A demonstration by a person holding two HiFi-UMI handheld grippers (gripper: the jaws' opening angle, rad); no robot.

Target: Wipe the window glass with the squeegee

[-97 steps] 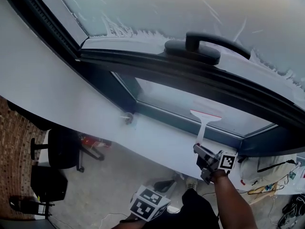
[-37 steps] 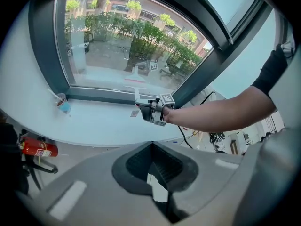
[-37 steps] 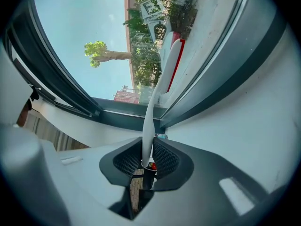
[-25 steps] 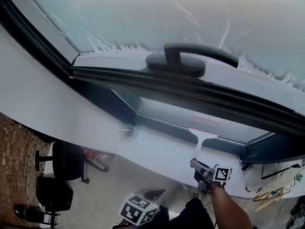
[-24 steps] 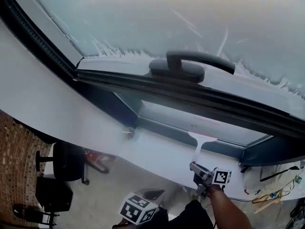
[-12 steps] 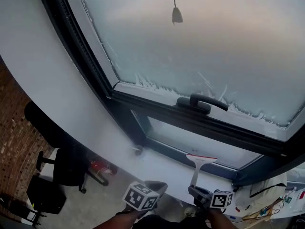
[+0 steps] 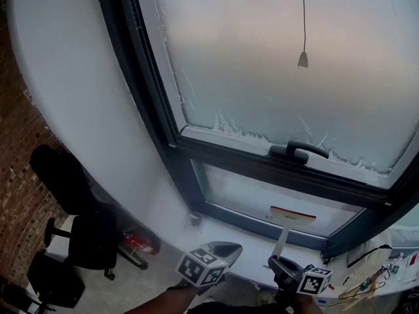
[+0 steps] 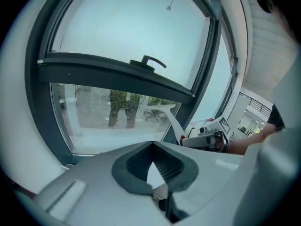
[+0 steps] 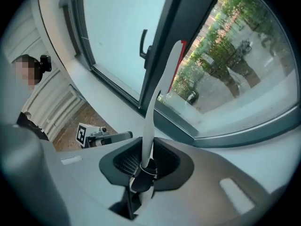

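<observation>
The left tongs (image 7: 221,249) are pressed together, empty, near the sill (image 7: 254,250). The squeegee (image 7: 288,224) is pinched by its handle end in the right tongs (image 7: 281,267), blade raised before the lower pane (image 7: 242,198). Gripped so far back, it could be twisted loose when pressed on glass. That grip is shown only in the right gripper view.

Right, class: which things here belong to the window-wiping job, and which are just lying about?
Job: squeegee, held in the right tool; lower window glass.
Lying about: black chair; red object; cables.
</observation>
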